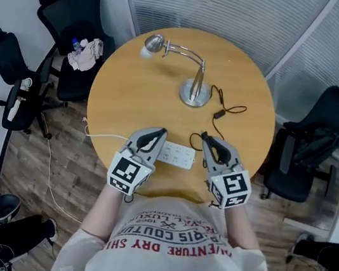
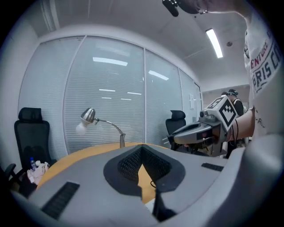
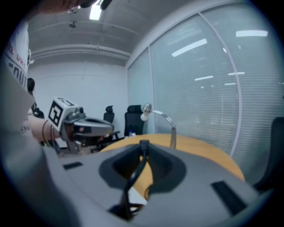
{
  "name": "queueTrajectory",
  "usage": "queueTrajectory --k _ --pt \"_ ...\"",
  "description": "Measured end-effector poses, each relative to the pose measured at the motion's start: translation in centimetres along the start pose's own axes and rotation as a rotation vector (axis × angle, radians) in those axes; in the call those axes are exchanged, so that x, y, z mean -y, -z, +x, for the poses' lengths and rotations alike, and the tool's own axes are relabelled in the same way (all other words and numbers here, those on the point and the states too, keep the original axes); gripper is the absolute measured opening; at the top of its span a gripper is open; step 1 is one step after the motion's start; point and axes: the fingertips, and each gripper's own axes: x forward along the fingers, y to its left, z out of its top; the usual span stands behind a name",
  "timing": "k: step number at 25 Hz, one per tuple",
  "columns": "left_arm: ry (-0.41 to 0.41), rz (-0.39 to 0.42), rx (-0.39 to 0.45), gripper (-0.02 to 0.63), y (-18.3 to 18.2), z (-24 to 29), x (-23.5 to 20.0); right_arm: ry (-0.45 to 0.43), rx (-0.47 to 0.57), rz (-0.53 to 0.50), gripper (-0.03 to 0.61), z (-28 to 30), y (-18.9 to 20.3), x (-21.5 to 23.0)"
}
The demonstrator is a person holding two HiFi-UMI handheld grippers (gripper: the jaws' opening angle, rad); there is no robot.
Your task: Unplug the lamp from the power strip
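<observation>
Pinched between the jaws of the right gripper [image 1: 208,144] is the lamp's black plug [image 3: 143,144], with its thin cord [image 3: 133,177] running back down the gap between them. The jaws of the left gripper [image 1: 155,137] are pressed together at their tips with nothing between them, and sit just beside the left end of the white power strip [image 1: 176,154]. That strip lies flat on the round wooden desk [image 1: 131,93] between the two grippers, near the person's edge. Its own white lead [image 1: 102,134] trails off the left side. The plug looks raised just off the strip's right end rather than seated in it, though no view settles this. The lamp [image 1: 195,81] stands well apart at the far side. Its black cord passes an inline switch [image 1: 219,114] on the way to the right gripper. The plug is probably small, rigid and light, so a grip on its body should serve better than one on the cord, which is soft and could slip or strain at the joint. The strip is light plastic and would likely lift or slide with any pull unless held down. The lamp's heavy-looking round base should stay put, provided the slack cord is not jerked. No brand can be read on the strip or the lamp. The only legible writing is red lettering on the person's shirt [image 1: 171,241], where "DRY" and "COUTUR" can be picked out.
</observation>
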Motion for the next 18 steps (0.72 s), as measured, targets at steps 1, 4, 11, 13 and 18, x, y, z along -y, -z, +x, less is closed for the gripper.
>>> queueTrajectory --k 1,4,11,13,18 --pt "-0.004 0.006 0.027 0.028 -0.7 -0.2 -0.1 0.0 0.016 -0.003 0.072 -0.2 -0.4 0.0" --pt "-0.007 0.004 0.072 0.028 -1.7 -0.7 -0.5 0.002 0.069 -0.009 0.072 -0.6 -1.5 -0.1" --pt "0.044 -0.058 0.117 0.028 -2.1 -1.5 0.0 0.004 0.103 -0.01 0.072 -0.8 -2.1 -0.4" --pt "0.052 -0.064 0.114 0.028 -1.9 -1.4 0.1 0.006 0.101 0.0 0.072 -0.8 -1.8 -0.4" --pt "0.051 -0.089 0.11 0.028 -1.5 -1.3 -0.2 -0.002 0.105 0.002 0.072 -0.4 -1.8 -0.6"
